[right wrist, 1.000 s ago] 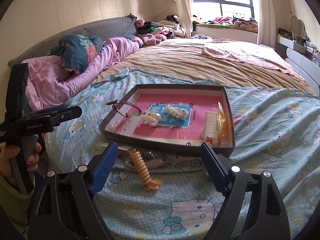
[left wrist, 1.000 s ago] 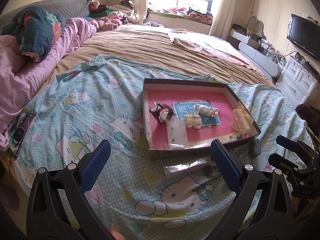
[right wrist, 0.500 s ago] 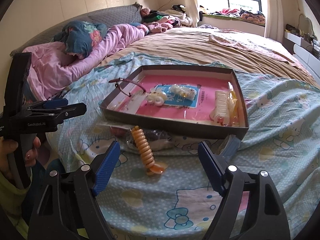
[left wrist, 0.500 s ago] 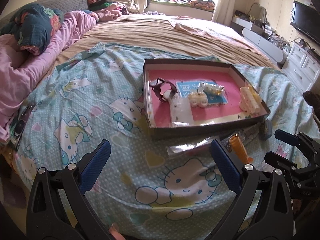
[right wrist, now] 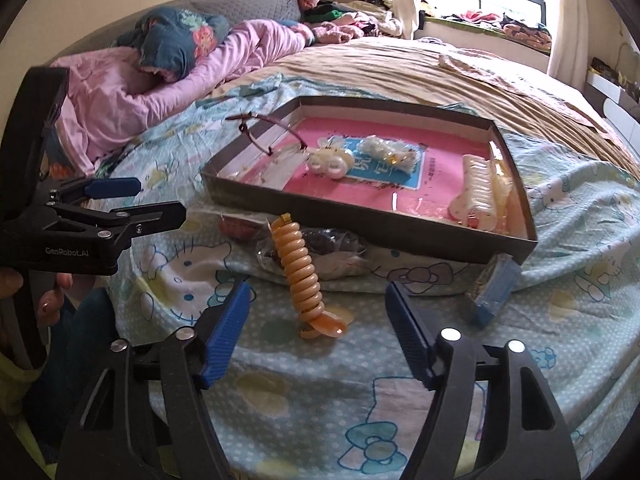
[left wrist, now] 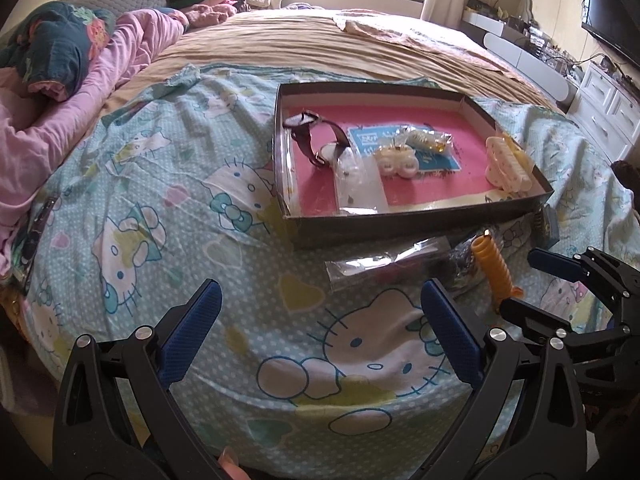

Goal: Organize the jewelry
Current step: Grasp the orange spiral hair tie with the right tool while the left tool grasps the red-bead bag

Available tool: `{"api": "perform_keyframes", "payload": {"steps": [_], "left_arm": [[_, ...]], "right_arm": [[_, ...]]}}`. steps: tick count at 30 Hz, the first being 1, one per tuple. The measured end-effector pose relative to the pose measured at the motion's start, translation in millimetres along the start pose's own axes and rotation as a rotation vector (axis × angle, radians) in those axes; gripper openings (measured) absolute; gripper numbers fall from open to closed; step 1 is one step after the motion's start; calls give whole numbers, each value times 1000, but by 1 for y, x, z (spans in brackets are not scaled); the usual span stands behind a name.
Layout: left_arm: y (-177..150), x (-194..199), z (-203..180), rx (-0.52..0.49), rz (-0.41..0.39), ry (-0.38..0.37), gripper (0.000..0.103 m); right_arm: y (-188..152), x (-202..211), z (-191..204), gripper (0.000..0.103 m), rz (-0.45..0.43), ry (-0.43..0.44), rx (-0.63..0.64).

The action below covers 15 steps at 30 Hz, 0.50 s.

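Observation:
A shallow dark box (left wrist: 416,222) with a pink floor lies on the bed; it also shows in the right wrist view (right wrist: 360,220). Inside are a dark-strapped watch (left wrist: 316,136), a cream hair clip (left wrist: 396,162), a clear packet (left wrist: 360,184) and a cream claw clip (left wrist: 508,162). An orange spiral hair tie (right wrist: 302,272) lies on the sheet in front of the box, beside clear plastic bags (left wrist: 384,264). My right gripper (right wrist: 318,330) is open, just short of the spiral tie. My left gripper (left wrist: 320,332) is open and empty over the sheet.
A small blue packet (right wrist: 494,292) lies by the box's near right corner. The Hello Kitty sheet (left wrist: 160,200) covers the bed's near part. Pink and blue bedding (left wrist: 60,80) is piled at the left. White drawers (left wrist: 608,100) stand at the right.
Both grippers have moved forward and lower toward the bed. The spiral hair tie now sits closer, between my right gripper's fingers. Nothing has been taken hold of.

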<state>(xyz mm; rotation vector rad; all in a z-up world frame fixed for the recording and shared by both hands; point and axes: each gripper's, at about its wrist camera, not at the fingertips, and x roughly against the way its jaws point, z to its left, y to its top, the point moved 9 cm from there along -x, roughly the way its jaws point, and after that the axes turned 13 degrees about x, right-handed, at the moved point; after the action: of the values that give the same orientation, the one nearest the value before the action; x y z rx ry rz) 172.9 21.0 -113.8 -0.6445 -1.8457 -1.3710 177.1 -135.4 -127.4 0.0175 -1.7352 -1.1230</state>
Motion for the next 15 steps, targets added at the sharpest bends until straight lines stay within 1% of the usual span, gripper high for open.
{"api": "perform_keyframes", "payload": {"steps": [2,5,7,8,10,12,13,15], "left_arm": [[-2,-4,1,1,8,0,93],[-3,-9,3,8,21,-10,93],[-5,-13,2,10,27,-18,93],[-5,-15,1,12,31,-26,93],[-6,-18,-3,13,34,-41,93],[-7,-22,-8,3,35,-54,93],[-8,-24,-11,-2,34,-55,93],[-7,-28,-17,-10,31,-62,93]], "right_arm": [[-2,-6,3,63,11,2,5],[-2,-14,6,55,24,11,13],[-4,-20,8,45,34,19,25],[-5,-23,9,42,41,20,31],[-7,-27,9,25,48,20,34],[-8,-28,7,19,40,30,21],[-8,-26,5,17,31,47,2],[-8,-23,-1,17,19,49,-22]]}}
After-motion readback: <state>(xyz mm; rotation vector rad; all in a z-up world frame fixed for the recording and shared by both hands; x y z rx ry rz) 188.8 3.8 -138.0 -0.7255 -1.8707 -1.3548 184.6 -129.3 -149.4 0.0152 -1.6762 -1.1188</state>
